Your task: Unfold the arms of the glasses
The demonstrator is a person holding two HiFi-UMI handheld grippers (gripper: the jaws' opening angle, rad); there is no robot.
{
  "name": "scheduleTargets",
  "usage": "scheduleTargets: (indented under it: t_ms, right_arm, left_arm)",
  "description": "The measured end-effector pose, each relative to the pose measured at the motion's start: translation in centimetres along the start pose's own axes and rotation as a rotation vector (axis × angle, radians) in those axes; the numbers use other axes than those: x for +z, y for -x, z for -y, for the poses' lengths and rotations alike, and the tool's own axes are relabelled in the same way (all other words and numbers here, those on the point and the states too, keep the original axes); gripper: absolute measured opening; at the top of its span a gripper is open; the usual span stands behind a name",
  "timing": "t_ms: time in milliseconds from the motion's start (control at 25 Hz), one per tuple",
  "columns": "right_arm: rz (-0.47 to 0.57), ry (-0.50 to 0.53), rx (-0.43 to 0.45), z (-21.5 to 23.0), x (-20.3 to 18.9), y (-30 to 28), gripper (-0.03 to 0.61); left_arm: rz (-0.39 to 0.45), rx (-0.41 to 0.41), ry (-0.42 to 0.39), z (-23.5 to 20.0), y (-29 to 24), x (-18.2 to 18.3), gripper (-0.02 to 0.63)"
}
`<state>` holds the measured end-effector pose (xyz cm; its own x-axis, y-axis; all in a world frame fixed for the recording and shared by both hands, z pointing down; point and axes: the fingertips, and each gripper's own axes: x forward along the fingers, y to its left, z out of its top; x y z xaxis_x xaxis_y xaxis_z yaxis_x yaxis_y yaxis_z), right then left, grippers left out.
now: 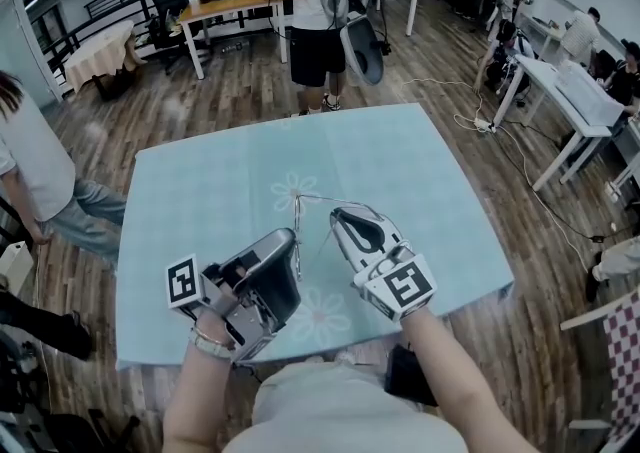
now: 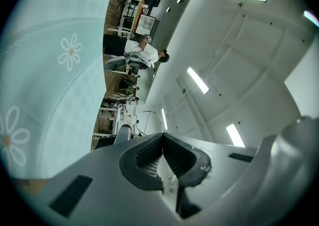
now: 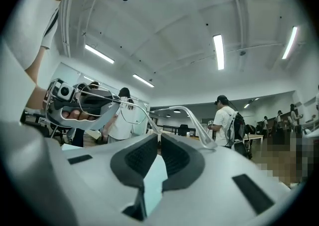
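Left tongs (image 1: 294, 238) and right tongs (image 1: 337, 213) pinch glasses (image 3: 206, 142) over blue tablecloth (image 1: 220, 181); wooden floor (image 1: 450, 51).

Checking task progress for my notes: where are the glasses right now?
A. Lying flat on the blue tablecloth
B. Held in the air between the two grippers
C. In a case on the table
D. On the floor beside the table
B: the glasses hang above the tablecloth, with the left gripper and the right gripper each shut on the thin frame.
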<state>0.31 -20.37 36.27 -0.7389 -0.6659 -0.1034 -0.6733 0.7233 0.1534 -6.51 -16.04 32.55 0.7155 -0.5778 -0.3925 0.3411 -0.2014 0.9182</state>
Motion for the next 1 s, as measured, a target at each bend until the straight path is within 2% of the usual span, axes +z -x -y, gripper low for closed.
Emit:
scheduleTargets:
  t_ms: [320, 1000]
  right_arm:
    - [0.005, -0.041, -0.029, 0.5, -0.5, 1.0, 0.026]
    - [-0.004, -0.053, -0.064, 1.4, -0.8, 3.2, 0.026]
  left_arm:
    - [0.021, 0.015, -0.022, -0.3, 0.0, 0.9, 0.011]
    - [0.069, 0.027, -0.065, -0.5, -0.3, 2.9, 0.011]
